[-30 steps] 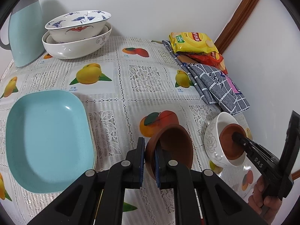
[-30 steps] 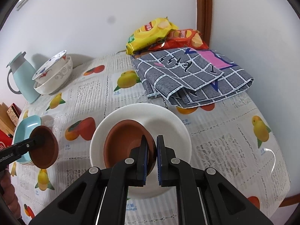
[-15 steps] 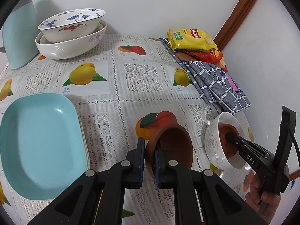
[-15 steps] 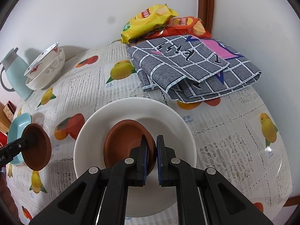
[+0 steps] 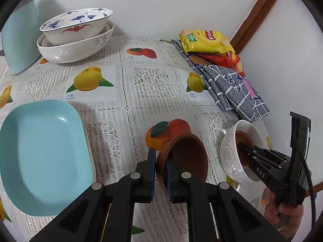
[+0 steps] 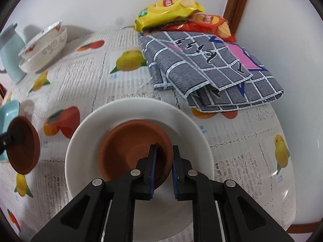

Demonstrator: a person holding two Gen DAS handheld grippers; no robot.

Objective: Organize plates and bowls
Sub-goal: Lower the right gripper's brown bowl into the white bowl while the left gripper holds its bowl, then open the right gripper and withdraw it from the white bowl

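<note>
My left gripper (image 5: pixel 161 157) is shut on the rim of a small brown bowl (image 5: pixel 185 157) and holds it tilted above the fruit-print tablecloth; the right wrist view shows this bowl (image 6: pixel 24 147) at the left edge. A second brown bowl (image 6: pixel 131 147) sits inside a white bowl (image 6: pixel 137 104) near the table's right side. My right gripper (image 6: pixel 164 151) straddles that bowl's near rim; its jaws are opening, and a gap shows beside the rim. The left wrist view shows the right gripper (image 5: pixel 242 147) reaching into the white bowl (image 5: pixel 230 147), with a hand on its grip.
A light blue rectangular plate (image 5: pixel 42 147) lies at the left. Two large bowls (image 5: pixel 76 42) are stacked at the back next to a pale blue jug (image 5: pixel 20 40). A folded checked cloth (image 6: pixel 212 68) and snack bags (image 6: pixel 169 10) lie by the right wall.
The right gripper has sunk with its brown bowl deeper into the white bowl, and its jaws have parted slightly. The left gripper still holds its bowl in about the same place.
</note>
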